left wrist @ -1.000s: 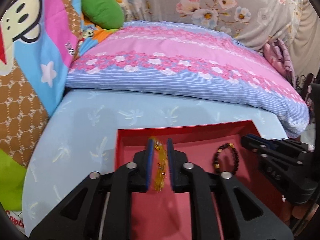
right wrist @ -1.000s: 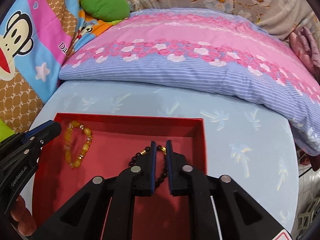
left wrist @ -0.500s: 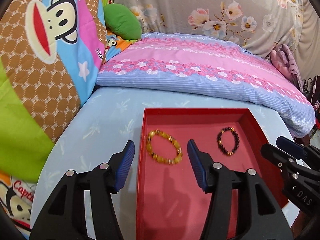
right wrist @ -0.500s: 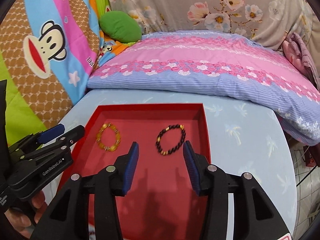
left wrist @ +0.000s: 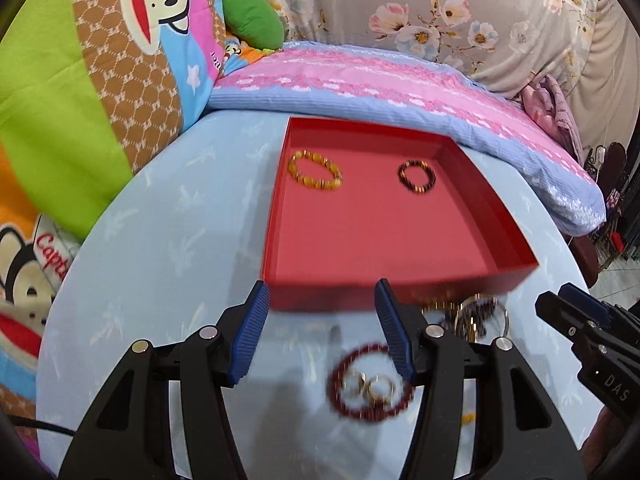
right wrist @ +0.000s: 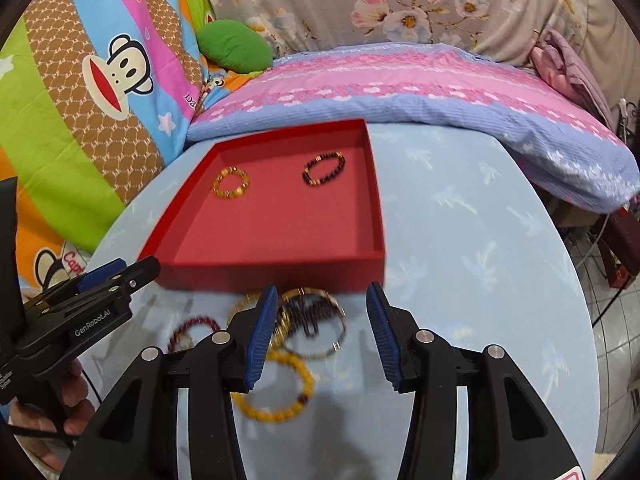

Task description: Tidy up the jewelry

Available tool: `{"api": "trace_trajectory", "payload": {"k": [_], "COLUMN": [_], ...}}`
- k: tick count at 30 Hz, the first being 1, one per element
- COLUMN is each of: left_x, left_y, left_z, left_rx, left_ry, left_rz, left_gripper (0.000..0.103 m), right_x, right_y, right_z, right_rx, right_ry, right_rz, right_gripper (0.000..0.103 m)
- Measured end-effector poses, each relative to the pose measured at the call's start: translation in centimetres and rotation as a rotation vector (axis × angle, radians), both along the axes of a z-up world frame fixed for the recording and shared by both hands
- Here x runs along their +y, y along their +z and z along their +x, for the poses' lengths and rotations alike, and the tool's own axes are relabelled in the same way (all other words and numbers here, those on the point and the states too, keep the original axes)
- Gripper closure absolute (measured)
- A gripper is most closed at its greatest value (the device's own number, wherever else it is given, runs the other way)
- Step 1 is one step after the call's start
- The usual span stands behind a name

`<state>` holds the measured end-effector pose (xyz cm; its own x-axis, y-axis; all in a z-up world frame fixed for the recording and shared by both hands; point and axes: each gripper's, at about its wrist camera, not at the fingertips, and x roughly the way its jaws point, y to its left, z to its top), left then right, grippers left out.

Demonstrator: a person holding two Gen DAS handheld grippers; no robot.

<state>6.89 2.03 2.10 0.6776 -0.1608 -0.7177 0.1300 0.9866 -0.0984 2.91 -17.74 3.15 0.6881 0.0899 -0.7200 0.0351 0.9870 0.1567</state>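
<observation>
Now both grippers, left gripper (left wrist: 320,328) and right gripper (right wrist: 322,332), are hanging spread and empty over loose bracelets (right wrist: 312,320) lying just before the red tray (left wrist: 400,288), which is holding an amber bracelet (left wrist: 315,176) and a dark one (left wrist: 417,177). Next probably calls for pinching another bracelet.
</observation>
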Motion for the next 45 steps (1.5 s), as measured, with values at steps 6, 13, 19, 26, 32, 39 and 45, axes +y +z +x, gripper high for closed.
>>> {"api": "trace_trajectory", "payload": {"k": [6, 13, 19, 26, 32, 39, 45], "left_x": [0.0, -0.4, -0.8, -1.1, -1.2, -1.3, -2.0], "left_y": [-1.7, -2.4, -2.1, -2.3, -2.5, -2.6, -2.5], "left_z": [-2.8, -3.9, -3.5, -2.7, -2.1, -1.8, -1.8], "left_rx": [0.047, 0.071, 0.065, 0.073, 0.081, 0.082, 0.083], "left_ry": [-0.001, -0.008, -0.013, -0.015, -0.013, -0.017, -0.037], "left_rz": [-0.032, -0.044, -0.056, -0.067, -0.071, -0.073, -0.075], "left_gripper": [0.051, 0.051, 0.049, 0.049, 0.049, 0.049, 0.049], "right_x": [-0.5, -0.7, -1.1, -1.0, -0.8, -0.8, -1.5], "right_y": [-2.0, -3.5, -3.7, -4.2, -5.3, -6.0, -5.0], "right_z": [-2.7, -3.3, -1.9, 0.9, 2.3, 2.5, 0.9], "right_rx": [0.034, 0.059, 0.047, 0.046, 0.07, 0.084, 0.047], "right_ry": [-0.017, -0.016, -0.025, -0.024, -0.014, 0.006, -0.016], "right_rz": [0.007, 0.021, 0.013, 0.008, 0.021, 0.035, 0.051], "right_gripper": [0.057, 0.057, 0.06, 0.066, 0.076, 0.097, 0.098]}}
